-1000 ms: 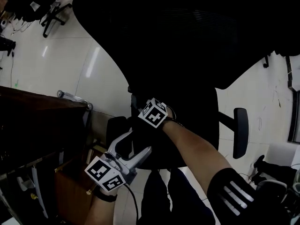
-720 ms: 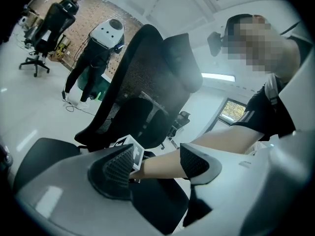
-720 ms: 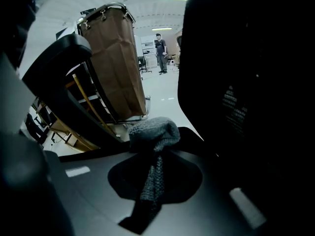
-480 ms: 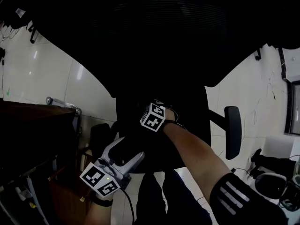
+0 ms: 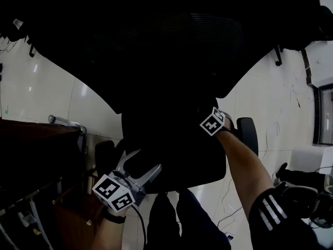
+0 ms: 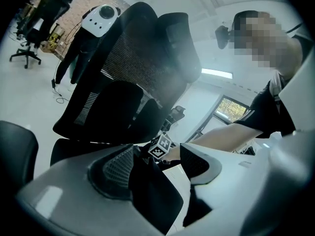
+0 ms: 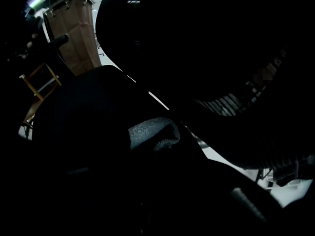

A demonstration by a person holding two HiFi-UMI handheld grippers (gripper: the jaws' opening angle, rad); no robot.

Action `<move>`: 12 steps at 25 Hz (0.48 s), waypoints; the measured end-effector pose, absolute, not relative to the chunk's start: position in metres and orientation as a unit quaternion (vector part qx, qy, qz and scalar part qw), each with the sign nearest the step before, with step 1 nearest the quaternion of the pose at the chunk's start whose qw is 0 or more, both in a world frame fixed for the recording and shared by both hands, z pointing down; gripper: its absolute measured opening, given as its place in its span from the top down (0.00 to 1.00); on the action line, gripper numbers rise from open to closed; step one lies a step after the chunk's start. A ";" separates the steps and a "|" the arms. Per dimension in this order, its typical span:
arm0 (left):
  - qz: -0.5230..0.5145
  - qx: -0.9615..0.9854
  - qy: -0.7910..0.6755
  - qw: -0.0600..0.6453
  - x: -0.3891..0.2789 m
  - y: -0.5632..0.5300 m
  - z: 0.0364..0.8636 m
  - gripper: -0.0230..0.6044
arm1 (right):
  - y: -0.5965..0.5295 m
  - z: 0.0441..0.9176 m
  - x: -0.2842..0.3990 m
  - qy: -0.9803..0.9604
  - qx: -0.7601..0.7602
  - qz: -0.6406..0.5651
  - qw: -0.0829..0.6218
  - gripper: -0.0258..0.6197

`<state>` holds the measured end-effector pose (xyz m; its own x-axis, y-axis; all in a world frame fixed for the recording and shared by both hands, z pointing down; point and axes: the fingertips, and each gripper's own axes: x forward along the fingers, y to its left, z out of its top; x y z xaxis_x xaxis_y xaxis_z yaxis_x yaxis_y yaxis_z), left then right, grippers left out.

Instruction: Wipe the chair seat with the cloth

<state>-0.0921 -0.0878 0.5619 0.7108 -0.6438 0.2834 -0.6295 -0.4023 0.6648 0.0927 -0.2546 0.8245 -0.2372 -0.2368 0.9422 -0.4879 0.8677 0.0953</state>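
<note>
Right gripper (image 7: 150,144) has its jaws clamped on the cloth (image 7: 150,131), down on the chair seat (image 5: 177,150) around 2 o'clock. Left gripper (image 5: 140,163) sits with jaws apart at 7 o'clock. The chair could swivel away if the wipe pushes hard.

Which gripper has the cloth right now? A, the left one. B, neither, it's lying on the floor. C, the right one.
C: in the right gripper view the pale cloth sits bunched between the jaws of the right gripper, over the dark chair seat.
</note>
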 end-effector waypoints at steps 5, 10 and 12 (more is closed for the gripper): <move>-0.010 0.839 -0.374 0.396 -0.089 -0.081 0.561 0.45 | -0.265 0.812 0.108 -0.765 0.271 0.124 0.571 0.91; -0.006 0.834 -0.384 0.395 -0.100 -0.074 0.558 0.45 | -0.219 0.799 -0.013 -0.833 0.201 0.171 0.487 0.91; -0.004 0.832 -0.392 0.393 -0.107 -0.071 0.557 0.45 | -0.193 0.799 -0.073 -0.852 0.158 0.170 0.469 0.91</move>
